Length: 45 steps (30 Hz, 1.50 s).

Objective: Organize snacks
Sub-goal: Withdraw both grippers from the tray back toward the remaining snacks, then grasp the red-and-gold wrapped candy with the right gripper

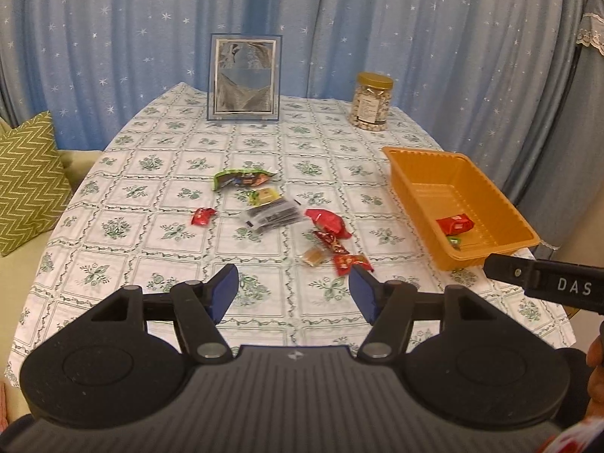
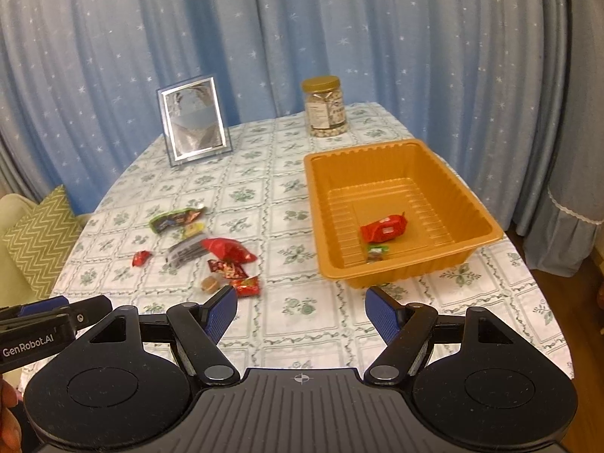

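Hovering wide open and empty, both grippers (image 1: 293,290) (image 2: 300,311) are facing light, crinkly, slippery wrappers (image 1: 341,262) mid-frame, best pinched across a flat middle for the tray (image 2: 483,207).

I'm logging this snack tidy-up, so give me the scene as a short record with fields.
tray: orange tray on the table's right side, holding a red packet and a small green-tipped one
loose snacks: cluster left of the tray on the tablecloth
left claw: open, empty
right claw: open, empty
background: picture frame, nut jar
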Tool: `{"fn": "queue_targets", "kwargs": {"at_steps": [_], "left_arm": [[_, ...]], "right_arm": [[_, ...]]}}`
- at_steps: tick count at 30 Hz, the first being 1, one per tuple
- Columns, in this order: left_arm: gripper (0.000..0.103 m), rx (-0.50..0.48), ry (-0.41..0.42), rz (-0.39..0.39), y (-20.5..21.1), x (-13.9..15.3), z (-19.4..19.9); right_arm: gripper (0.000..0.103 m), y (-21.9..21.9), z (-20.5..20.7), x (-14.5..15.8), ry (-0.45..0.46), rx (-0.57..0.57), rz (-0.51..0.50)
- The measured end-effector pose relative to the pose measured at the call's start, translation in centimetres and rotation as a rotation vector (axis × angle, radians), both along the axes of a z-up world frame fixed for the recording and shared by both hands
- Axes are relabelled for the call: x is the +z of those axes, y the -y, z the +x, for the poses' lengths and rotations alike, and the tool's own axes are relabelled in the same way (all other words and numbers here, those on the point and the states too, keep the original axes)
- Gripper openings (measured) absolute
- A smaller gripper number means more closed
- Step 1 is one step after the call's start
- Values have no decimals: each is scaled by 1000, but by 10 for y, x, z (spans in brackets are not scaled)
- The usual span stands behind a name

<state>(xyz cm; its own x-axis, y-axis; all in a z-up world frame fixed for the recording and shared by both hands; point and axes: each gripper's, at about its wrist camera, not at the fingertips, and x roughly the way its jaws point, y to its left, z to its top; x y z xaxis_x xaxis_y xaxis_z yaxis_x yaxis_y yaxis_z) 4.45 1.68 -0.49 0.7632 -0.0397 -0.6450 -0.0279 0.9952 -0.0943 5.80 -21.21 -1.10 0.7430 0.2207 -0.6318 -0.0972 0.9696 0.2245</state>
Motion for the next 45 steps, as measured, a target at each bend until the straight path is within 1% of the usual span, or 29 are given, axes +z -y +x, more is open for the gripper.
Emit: {"fn": "queue_targets", "kwargs": {"at_steps": [16,22,28,29,32,37,43,45], "left_arm": [[62,15,-27,1,-10,-11,8],[65,13,-50,9,-16,-22,18],[65,11,-86,23,-22,-40,37],[65,12,-91,24,-23,-43,41],[65,12,-108,22,-27,-52,54],[65,13,-130,20,-32,-67,76],[65,8,-139,22,-37,-78,98],[65,6,-140,35,-37,-81,104]], "right_arm": [[75,-13,4,-14,-22,31,-3],[75,-23,11,-25,-38,50,-4],[74,-36,28,-45,-56,85,3],[74,-39,32,-48,-59,92,5],[64,-46,45,-61,-70,109,4],[61,-59,71,-80,-77,128,8],[58,-77,99,-98,-58,150,-35],[56,-82,107,-104,-57,158,-50]]}}
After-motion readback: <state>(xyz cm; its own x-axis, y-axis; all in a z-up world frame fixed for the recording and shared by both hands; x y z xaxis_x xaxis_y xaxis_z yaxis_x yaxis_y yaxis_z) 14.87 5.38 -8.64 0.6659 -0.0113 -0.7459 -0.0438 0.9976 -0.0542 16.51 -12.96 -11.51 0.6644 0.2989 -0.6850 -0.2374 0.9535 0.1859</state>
